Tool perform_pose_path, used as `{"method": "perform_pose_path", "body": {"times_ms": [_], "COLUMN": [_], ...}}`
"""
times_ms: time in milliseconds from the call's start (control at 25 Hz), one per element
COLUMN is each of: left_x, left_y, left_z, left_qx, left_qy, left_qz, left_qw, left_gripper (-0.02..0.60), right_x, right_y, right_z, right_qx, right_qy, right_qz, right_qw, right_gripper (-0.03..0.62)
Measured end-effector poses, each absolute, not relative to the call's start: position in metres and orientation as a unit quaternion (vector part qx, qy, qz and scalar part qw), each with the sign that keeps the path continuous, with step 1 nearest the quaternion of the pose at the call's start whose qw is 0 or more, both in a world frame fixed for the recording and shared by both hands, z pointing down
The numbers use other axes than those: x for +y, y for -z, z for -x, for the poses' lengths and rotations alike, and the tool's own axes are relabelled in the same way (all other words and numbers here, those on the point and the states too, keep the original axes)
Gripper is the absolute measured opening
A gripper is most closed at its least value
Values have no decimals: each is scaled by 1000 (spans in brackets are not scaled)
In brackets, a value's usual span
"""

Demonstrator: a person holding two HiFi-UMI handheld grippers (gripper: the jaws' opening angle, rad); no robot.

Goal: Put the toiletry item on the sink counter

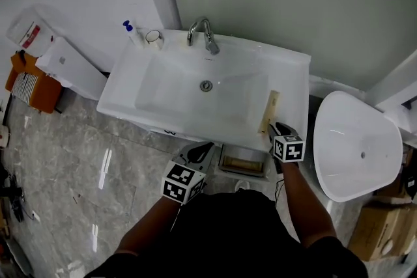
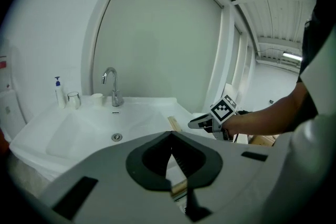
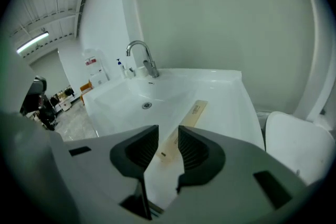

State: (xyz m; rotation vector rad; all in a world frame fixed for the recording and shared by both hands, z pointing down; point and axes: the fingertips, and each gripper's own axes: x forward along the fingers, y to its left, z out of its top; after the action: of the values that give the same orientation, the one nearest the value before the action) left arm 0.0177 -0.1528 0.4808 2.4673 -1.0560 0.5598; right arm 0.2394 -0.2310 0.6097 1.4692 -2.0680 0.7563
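At the upper left of the head view a soap bottle [image 1: 130, 30] and a cup [image 1: 154, 37] are standing beside the faucet [image 1: 203, 33]. Lower centre, the left gripper [image 1: 203, 149] is hovering off the basin's front edge with its jaws closed on nothing. To the right, the slim tan toiletry box [image 1: 270, 111] is lying flat along the right rim of the sink counter [image 1: 290, 84]. The right gripper [image 1: 273, 129] is sitting at the box's near end, jaws apart, pads not pressing it. The placing is looking done; only backing the gripper away is remaining.
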Motion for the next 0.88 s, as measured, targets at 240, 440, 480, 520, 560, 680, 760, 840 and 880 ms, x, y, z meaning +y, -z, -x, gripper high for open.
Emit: {"method": "perform_pose_path", "body": {"times_ms": [240,440,480,520,560,680,760,840,880], "left_x": [-146,-136,-136,-135,-134,-134,-135,-137,-137], "left_y": [-491,-499,-500,-500,-500,-499,-498,-496,-495], "left_z": [4,19,21,23,24,28,31,33,33], "left_qx": [-420,-442,-444,-446,-447,-448,-448,-447,-446], "left_qy": [-206,-210,-211,-210,-210,-208,-208,-207,-207], "left_qz": [-856,-839,-837,-836,-836,-835,-836,-837,-838], "left_qw": [220,237,239,240,241,242,240,238,236], "left_gripper": [0,0,0,0,0,0,0,0,0], "right_x": [-280,-295,-297,-298,-298,-299,-300,-301,-301], "right_y": [-650,-675,-678,-681,-683,-688,-688,-686,-684], "right_z": [-244,-257,-259,-260,-262,-265,-264,-263,-262], "right_qx": [-733,-694,-689,-685,-682,-676,-677,-679,-679], "right_qy": [-327,-407,-415,-420,-423,-429,-427,-427,-428], "right_qz": [-538,-551,-552,-552,-552,-553,-552,-551,-551], "right_qw": [258,223,222,224,226,231,235,231,227], "right_gripper": [160,161,161,160,160,154,116,82,68]}}
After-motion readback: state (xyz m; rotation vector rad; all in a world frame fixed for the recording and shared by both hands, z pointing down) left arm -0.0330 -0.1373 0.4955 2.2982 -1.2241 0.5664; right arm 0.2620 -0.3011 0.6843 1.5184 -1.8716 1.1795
